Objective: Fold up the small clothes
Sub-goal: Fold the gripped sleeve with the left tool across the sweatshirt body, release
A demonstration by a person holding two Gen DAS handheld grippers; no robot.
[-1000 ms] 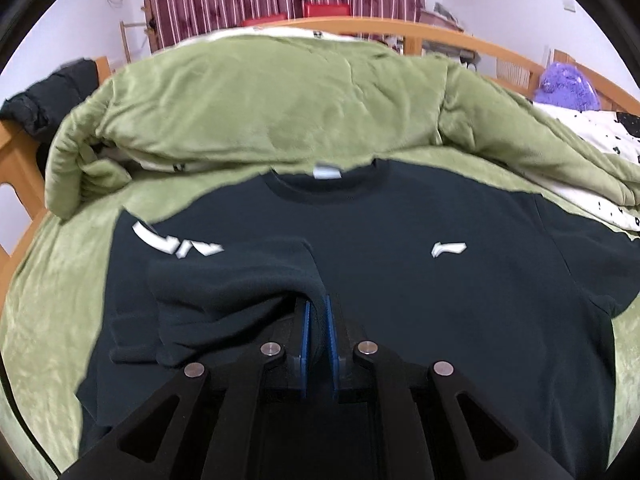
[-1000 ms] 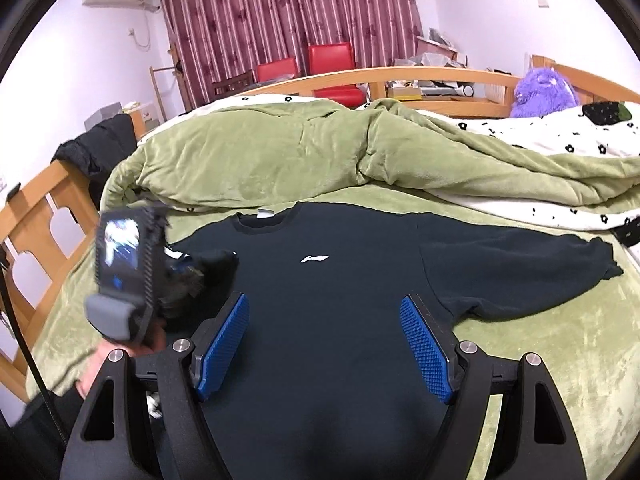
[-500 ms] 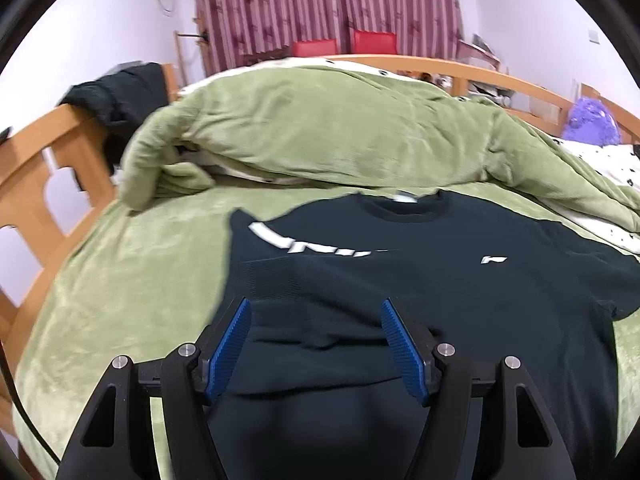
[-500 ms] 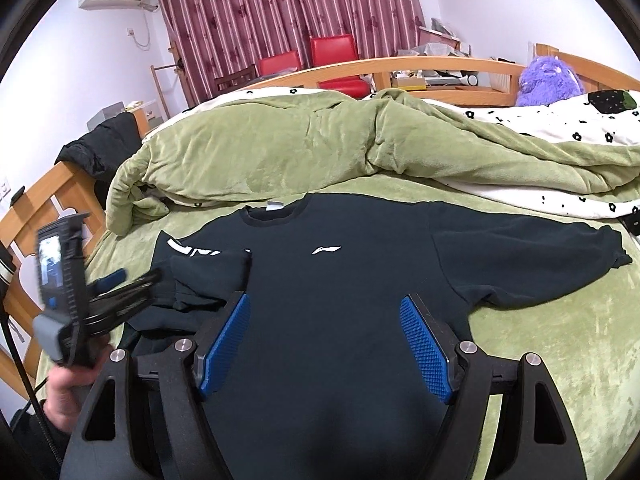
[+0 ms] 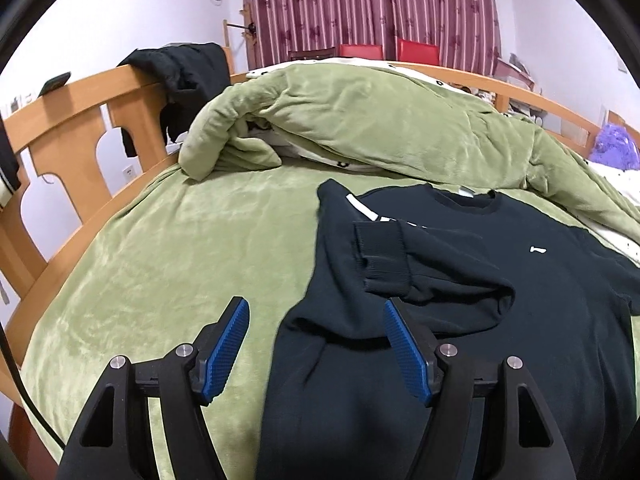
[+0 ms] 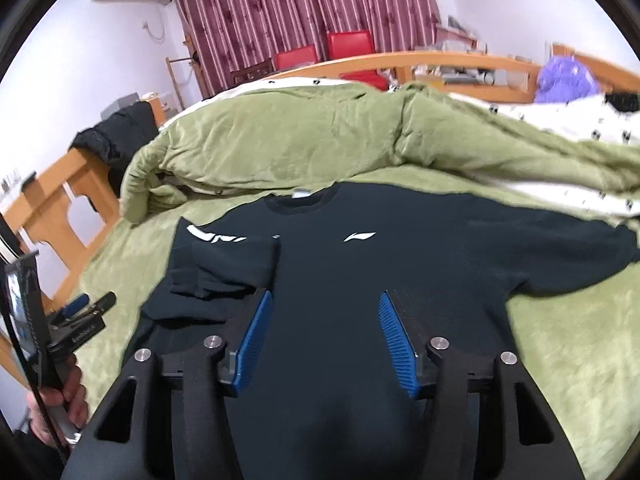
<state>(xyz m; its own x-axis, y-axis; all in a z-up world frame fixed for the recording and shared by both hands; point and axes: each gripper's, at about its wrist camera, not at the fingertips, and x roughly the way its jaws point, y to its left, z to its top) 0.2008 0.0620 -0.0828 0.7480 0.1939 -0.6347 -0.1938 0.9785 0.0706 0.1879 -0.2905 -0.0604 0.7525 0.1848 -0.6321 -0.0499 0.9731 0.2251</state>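
A black sweatshirt (image 6: 360,280) with white logos lies flat on the green bed, collar away from me. Its left sleeve (image 5: 404,264) is folded across the chest, ribbed cuff on top; it also shows in the right wrist view (image 6: 232,268). The other sleeve (image 6: 560,256) lies spread out to the right. My left gripper (image 5: 316,344) is open and empty, low over the sweatshirt's left edge; it also shows at the left of the right wrist view (image 6: 84,308). My right gripper (image 6: 320,340) is open and empty above the sweatshirt's lower middle.
A bunched green quilt (image 5: 380,128) lies behind the sweatshirt. A wooden bed rail (image 5: 68,120) with a black garment (image 5: 188,68) over it runs along the left. A purple plush toy (image 6: 564,80) sits at the far right. Green bedding (image 5: 180,260) lies left of the sweatshirt.
My left gripper let go of the sleeve, which now lies folded across the chest, and opened and drew back to the left. The right gripper stayed open and shifted slightly.
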